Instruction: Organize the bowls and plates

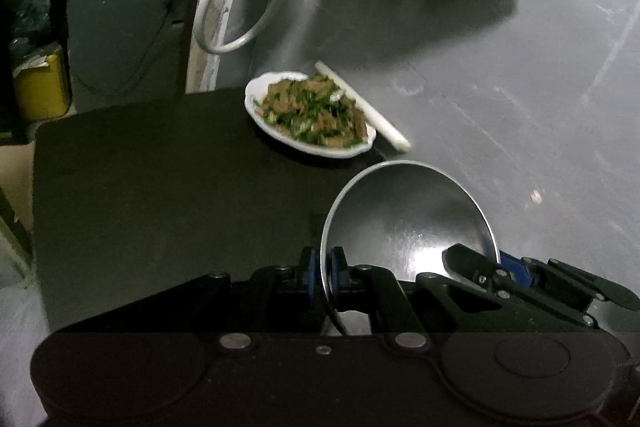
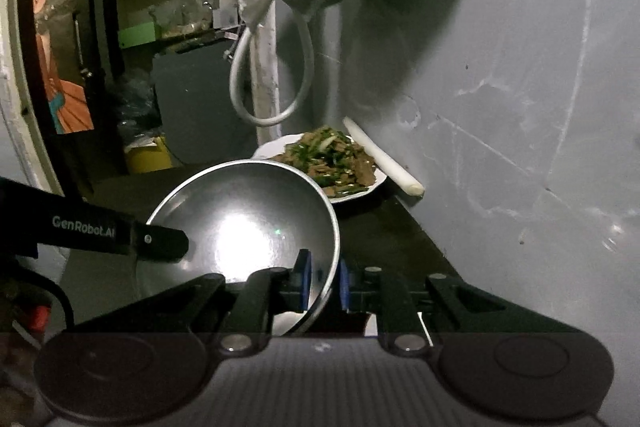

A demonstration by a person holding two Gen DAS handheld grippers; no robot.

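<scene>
From where I stand the dim room reads left to right like this: shelves and a yellow tub in the gloom at the far left, then the dark table, then the grey wall that closes off its right side. Over the near end of the table a shiny metal bowl is held between both tools, tilted so its hollow faces the person. The left gripper is pinched shut on the bowl's left rim, its blue pads on either side of the thin metal edge; the right gripper is clamped the same way on the opposite rim, and each tool's black finger shows in the other's view. Nothing seems to be inside the bowl. Beyond it, toward the table's far right corner and almost against the wall, sits a white plate of stir-fried greens and meat, with a pale stick, perhaps a leek stalk, lying along its wall side, its long axis running from the far end toward the near right. So the plate lies straight ahead of the tongs and a little above the bowl's rim in both views, near but apart from it. The right hand looks nearer the plate, I'd judge, and any placing of the bowl has to clear that plate and the stick beside it.
</scene>
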